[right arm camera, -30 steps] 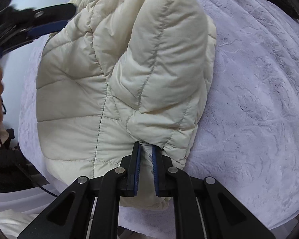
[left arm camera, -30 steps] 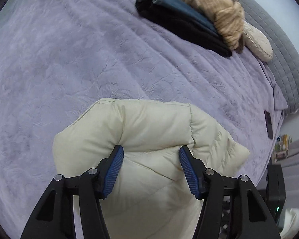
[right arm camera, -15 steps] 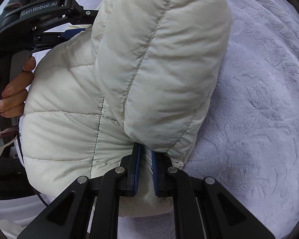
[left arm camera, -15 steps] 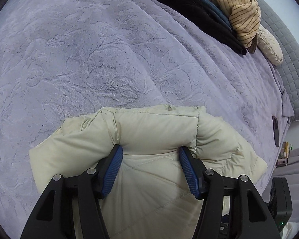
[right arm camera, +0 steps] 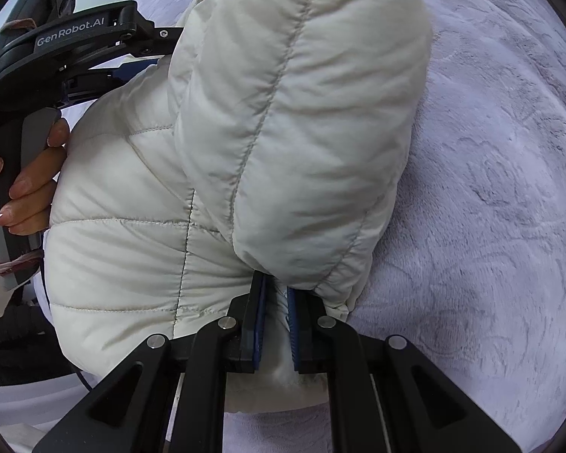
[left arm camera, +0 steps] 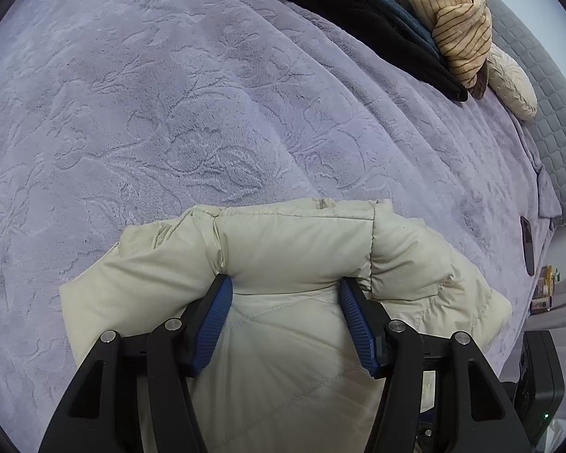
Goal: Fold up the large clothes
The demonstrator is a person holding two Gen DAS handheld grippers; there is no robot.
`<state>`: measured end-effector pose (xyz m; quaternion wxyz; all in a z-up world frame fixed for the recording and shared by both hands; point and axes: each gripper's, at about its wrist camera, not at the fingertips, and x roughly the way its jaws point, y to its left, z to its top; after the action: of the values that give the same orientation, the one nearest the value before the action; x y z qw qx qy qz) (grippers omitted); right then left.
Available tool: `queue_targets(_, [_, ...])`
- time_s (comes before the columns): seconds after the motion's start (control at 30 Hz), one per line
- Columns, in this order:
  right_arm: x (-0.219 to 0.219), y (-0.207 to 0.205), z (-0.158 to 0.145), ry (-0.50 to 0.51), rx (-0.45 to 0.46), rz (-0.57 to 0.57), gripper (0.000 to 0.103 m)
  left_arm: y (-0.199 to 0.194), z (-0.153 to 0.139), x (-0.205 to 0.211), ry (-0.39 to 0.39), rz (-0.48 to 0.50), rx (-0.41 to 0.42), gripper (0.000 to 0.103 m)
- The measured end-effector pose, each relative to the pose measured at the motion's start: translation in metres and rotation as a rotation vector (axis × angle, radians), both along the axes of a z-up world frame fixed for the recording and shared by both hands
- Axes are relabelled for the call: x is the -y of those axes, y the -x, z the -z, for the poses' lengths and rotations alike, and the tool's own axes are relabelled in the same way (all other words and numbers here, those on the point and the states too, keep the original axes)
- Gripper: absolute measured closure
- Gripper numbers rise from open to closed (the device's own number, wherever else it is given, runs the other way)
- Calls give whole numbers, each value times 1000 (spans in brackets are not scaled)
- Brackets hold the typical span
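Cream quilted nylon fills the lower half of both views: the puffer jacket [left arm camera: 294,264] is bundled into a thick fold over the lavender embossed bedspread [left arm camera: 169,113], hanging at six o'clock in the left wrist view. The left hand-held gripper [left arm camera: 285,317] stands about half open, its blue pads pressed into either side of a fat padded roll, so it holds the jacket by bulk. The right hand-held gripper [right arm camera: 274,321] is nearly closed, pinching a thin hem edge at six o'clock in its own view, with the puffy fold rising toward twelve o'clock. A stack of folded dark and tan clothes [left arm camera: 388,26] lies well apart at one o'clock on the bed. The step looks like laying the folded bundle flat. To do it well, both hands should sink evenly, keeping the fold edge straight, and press out trapped air before letting go, since slick padding tends to spring open.
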<state>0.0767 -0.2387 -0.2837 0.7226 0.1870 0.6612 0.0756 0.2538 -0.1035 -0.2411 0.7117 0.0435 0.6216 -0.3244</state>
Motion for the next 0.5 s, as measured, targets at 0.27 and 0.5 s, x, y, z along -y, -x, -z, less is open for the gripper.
queue_targets(0.27, [13, -3, -15, -25, -15, 19, 89, 7, -36, -18, 4, -61, 30, 42])
queue_targets(0.5, [26, -4, -35, -49, -14, 30, 88, 29, -70, -50, -7, -105, 74, 42])
